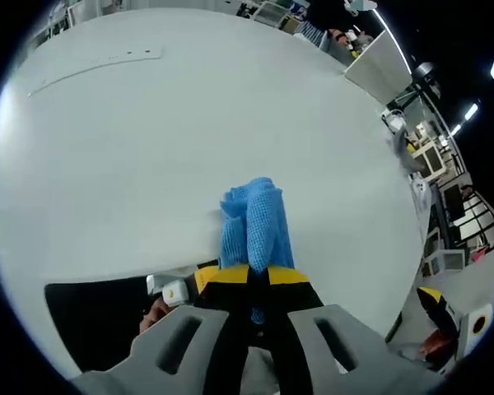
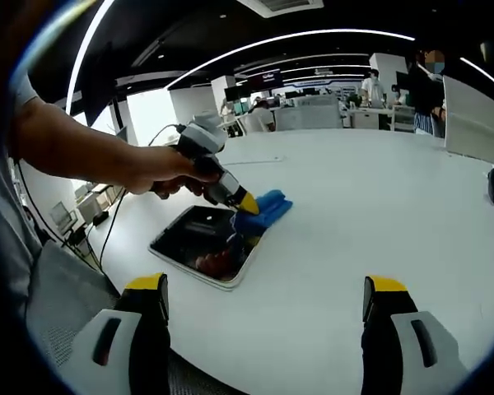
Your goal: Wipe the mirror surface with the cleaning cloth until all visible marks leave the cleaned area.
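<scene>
Right gripper view: 1 mirror (image 2: 202,245), 1 blue cloth (image 2: 263,210).

In the left gripper view, the lower end of the blue cleaning cloth (image 1: 255,222) is hidden between the jaws of the left claw (image 1: 253,290), and the mirror (image 1: 99,317) is cut off by the picture's edge and partly covered by the claw body. In the right gripper view, the near corner of the cloth is hidden behind the left claw's tips, and the reflection in the mirror is too dark and small to read. The right claw (image 2: 263,300) is cut off at the bottom edge, and marks on the mirror cannot be made out.
</scene>
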The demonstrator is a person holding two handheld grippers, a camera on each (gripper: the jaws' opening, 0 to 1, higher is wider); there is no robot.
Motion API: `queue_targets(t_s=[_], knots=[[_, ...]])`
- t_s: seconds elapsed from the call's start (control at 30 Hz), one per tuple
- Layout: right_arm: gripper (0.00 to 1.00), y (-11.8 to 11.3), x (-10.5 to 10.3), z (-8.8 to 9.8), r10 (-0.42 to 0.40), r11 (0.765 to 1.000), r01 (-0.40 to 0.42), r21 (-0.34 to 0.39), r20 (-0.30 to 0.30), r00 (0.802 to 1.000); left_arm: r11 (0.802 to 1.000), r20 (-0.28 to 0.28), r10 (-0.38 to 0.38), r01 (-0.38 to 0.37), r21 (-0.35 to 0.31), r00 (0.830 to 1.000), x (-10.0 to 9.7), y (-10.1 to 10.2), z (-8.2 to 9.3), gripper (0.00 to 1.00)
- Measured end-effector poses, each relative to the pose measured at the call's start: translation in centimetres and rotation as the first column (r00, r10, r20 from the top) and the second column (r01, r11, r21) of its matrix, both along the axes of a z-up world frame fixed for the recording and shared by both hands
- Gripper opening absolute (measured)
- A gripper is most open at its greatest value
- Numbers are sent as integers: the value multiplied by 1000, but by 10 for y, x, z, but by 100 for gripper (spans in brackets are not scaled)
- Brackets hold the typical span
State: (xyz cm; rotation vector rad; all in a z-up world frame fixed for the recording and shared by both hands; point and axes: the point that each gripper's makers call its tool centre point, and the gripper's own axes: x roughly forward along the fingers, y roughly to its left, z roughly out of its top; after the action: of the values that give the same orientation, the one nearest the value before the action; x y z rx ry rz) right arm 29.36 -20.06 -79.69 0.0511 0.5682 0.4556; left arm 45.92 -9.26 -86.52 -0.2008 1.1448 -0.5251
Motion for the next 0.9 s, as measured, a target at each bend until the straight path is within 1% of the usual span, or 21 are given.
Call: queue_targets(t_s=[0.7, 0.9], knots=[[97, 2, -1, -1, 11, 1000, -11, -4, -6, 1000, 1000, 7, 27, -27, 11, 1000, 0, 30, 1, 2], [97, 3, -1, -3, 19, 1000, -19, -9, -11, 1000, 1000, 15, 23, -24, 10, 1000, 1, 33, 0, 2]])
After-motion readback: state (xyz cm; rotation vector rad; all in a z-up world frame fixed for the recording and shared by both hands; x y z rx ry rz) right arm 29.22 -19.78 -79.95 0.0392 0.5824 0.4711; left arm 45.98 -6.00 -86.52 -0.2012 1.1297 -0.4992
